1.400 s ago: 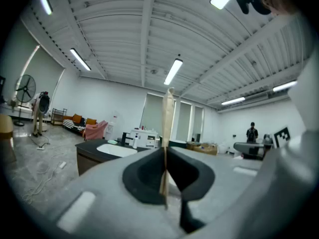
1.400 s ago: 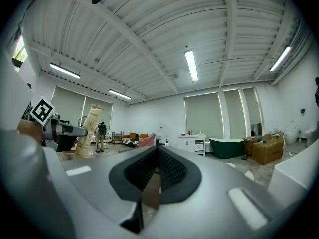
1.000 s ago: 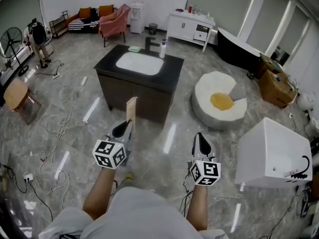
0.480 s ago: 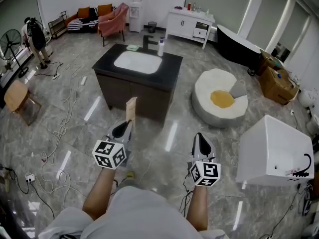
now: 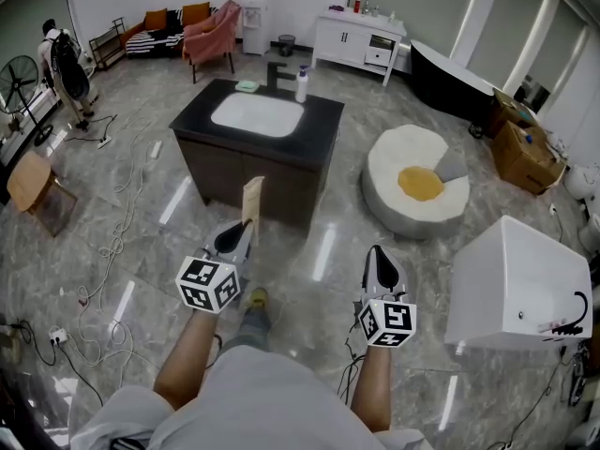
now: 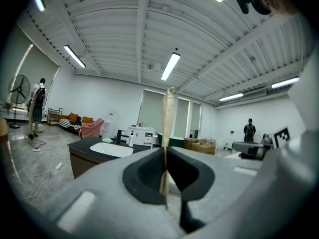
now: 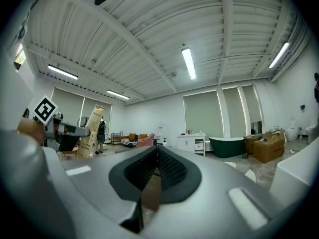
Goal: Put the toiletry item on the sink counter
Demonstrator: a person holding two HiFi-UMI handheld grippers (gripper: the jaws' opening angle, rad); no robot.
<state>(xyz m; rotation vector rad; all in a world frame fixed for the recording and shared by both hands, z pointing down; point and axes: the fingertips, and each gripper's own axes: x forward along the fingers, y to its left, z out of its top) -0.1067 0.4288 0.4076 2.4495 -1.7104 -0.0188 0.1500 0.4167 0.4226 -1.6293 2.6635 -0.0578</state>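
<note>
Marble-look floor (image 5: 122, 214) is seen all round, cables strewn off to the left of the left tongs (image 5: 240, 236). The dark sink surface (image 5: 319, 125) is stood well ahead of both tongs, a bit more in line with the left pair, and a white basin (image 5: 255, 115) is sunk into it. Off to the right of the right tongs (image 5: 378, 262) a big white box (image 5: 511, 284) is parked on the floor, and ahead-right of them a round white beanbag (image 5: 403, 209) with a yellow middle is found.

Now the tongs themselves. The left tongs are clamped on a tall tan toothbrush pack (image 5: 251, 200), held upright and sticking out past the tips. In the left gripper view it's seen edge-on (image 6: 167, 128), pinched right at the bottom. So the pack is carried in the air, well short of the sink surface, nowhere near touching it. The right tongs (image 7: 157, 156) are closed together with nothing between them. From that side the pack (image 7: 89, 131) is seen flat-on, up and to the left.

At the far edge of the sink surface a black tap (image 5: 275, 75) is fitted. A white pump bottle (image 5: 302, 84) is stood just right of it and a small green thing (image 5: 247, 86) is laid just left.
</note>
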